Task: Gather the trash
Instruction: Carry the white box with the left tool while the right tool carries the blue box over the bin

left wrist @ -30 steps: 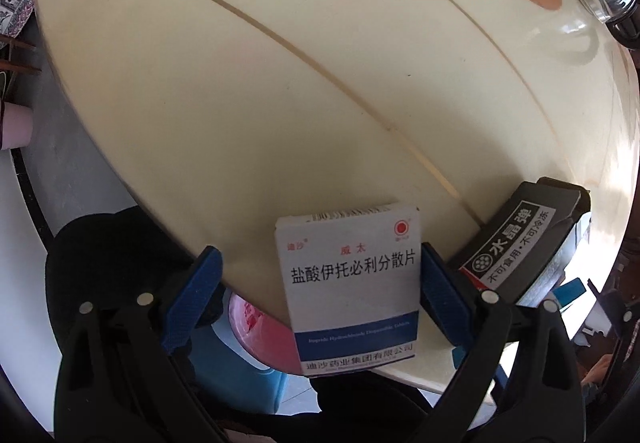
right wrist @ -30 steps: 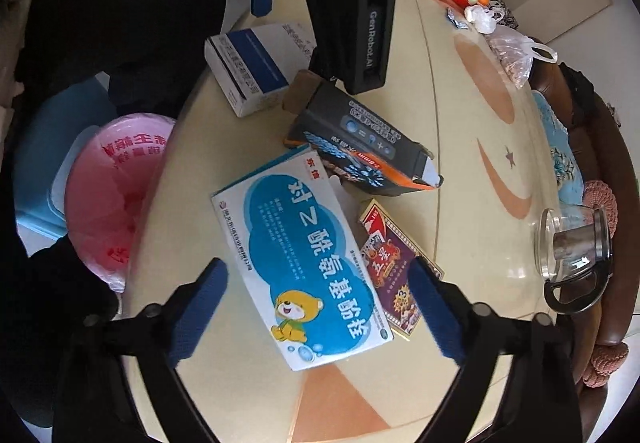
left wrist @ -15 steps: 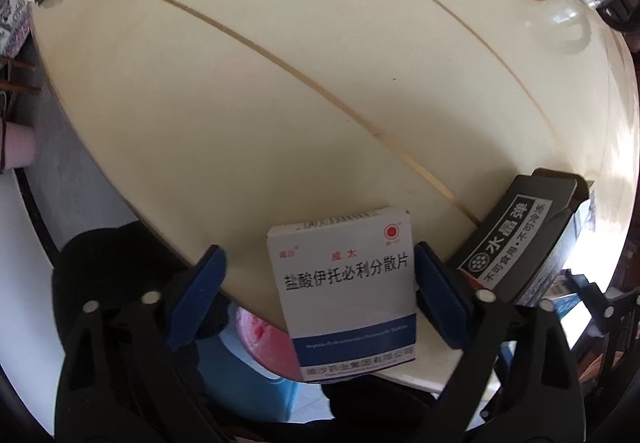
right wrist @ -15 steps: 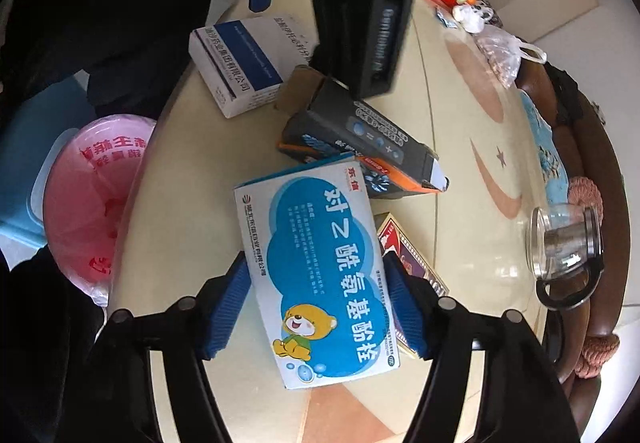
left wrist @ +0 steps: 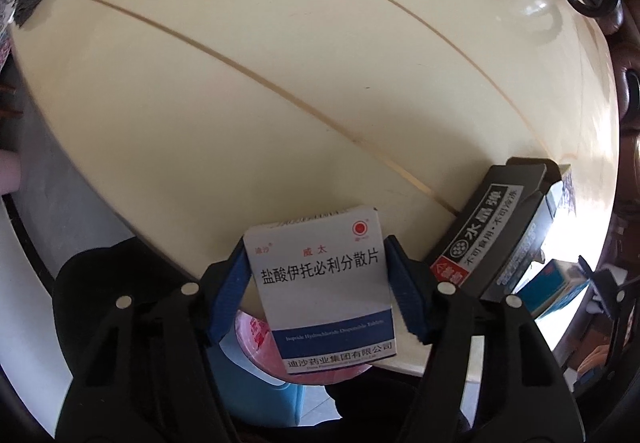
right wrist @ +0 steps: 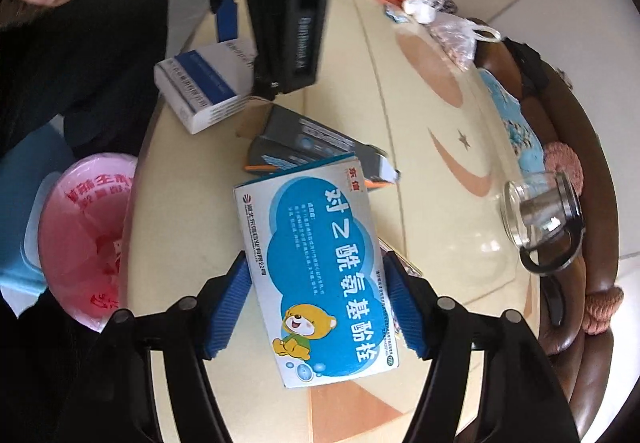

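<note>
Left gripper (left wrist: pixel 316 291) jaws just closing, pads now clamp white box (left wrist: pixel 324 291) at table (left wrist: pixel 280 91) edge. Right gripper (right wrist: pixel 316 303) clamps blue box (right wrist: pixel 316 275) sideways, ready for lift to bin (right wrist: pixel 84 235) below edge.

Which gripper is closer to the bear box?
Right. The right gripper has its pads pressed on both sides of the bear box. The left gripper has just been closing on the white box, farther away past the black box.
</note>
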A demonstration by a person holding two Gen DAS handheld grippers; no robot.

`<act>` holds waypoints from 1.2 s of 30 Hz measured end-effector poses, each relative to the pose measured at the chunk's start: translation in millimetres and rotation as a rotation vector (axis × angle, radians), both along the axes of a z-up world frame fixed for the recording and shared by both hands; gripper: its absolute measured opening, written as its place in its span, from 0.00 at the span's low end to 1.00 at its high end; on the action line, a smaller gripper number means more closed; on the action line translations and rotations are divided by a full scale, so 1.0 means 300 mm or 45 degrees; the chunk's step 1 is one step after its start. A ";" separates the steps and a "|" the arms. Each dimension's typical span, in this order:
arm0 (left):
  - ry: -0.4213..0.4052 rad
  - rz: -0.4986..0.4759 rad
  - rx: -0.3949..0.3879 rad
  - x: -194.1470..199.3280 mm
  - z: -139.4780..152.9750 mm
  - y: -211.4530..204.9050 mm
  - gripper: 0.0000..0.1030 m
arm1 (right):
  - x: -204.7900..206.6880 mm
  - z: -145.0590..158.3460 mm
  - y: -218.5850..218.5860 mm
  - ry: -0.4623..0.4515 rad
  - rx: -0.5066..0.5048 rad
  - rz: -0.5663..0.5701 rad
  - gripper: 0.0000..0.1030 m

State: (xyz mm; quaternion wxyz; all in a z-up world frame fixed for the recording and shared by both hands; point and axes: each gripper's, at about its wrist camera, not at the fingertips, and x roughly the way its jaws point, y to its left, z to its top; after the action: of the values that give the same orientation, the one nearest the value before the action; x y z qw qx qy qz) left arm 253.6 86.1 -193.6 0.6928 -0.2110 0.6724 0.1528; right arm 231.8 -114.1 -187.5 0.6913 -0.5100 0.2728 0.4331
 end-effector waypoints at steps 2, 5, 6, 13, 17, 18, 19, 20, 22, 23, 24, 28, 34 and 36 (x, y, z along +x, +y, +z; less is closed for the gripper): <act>-0.008 -0.017 -0.012 -0.007 0.022 -0.010 0.63 | 0.012 0.009 -0.001 -0.003 0.017 -0.049 0.62; -0.025 -0.051 -0.015 -0.007 0.046 -0.014 0.63 | 0.025 0.017 -0.005 0.013 0.030 -0.134 0.62; -0.029 -0.056 -0.015 -0.007 0.053 -0.015 0.63 | 0.028 0.022 -0.006 0.022 0.039 -0.167 0.62; -0.071 -0.112 0.000 0.025 0.130 -0.019 0.63 | 0.048 0.065 -0.014 0.085 0.094 -0.363 0.62; -0.106 -0.171 0.021 0.014 0.181 -0.038 0.63 | 0.037 0.102 -0.016 0.113 0.113 -0.432 0.63; -0.117 -0.182 0.019 0.005 0.195 -0.044 0.63 | 0.031 0.111 -0.017 0.098 0.118 -0.452 0.63; -0.125 -0.197 0.021 0.001 0.206 -0.048 0.63 | 0.028 0.117 -0.019 0.110 0.121 -0.473 0.63; -0.136 -0.218 0.027 -0.010 0.224 -0.058 0.63 | 0.025 0.125 -0.020 0.126 0.129 -0.502 0.62; -0.152 -0.256 0.045 -0.037 0.241 -0.084 0.63 | 0.009 0.138 -0.020 0.115 0.133 -0.543 0.63; -0.163 -0.283 0.061 -0.051 0.260 -0.098 0.63 | 0.001 0.142 -0.020 0.111 0.135 -0.557 0.63; -0.170 -0.300 0.071 -0.045 0.272 -0.108 0.63 | -0.007 0.148 -0.021 0.112 0.138 -0.583 0.63; -0.217 -0.365 0.104 -0.085 0.332 -0.151 0.63 | -0.039 0.182 -0.023 0.139 0.172 -0.691 0.63; -0.295 -0.457 0.134 -0.209 0.384 -0.185 0.63 | -0.124 0.245 -0.014 0.164 0.227 -0.785 0.63; -0.315 -0.475 0.135 -0.245 0.395 -0.164 0.63 | -0.161 0.265 -0.007 0.156 0.240 -0.807 0.63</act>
State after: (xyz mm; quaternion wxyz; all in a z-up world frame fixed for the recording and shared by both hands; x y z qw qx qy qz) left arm 180.1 37.0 -75.1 0.7963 -0.0634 0.6008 0.0300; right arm 183.6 -116.2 -108.1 0.8181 -0.3066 0.4176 0.2497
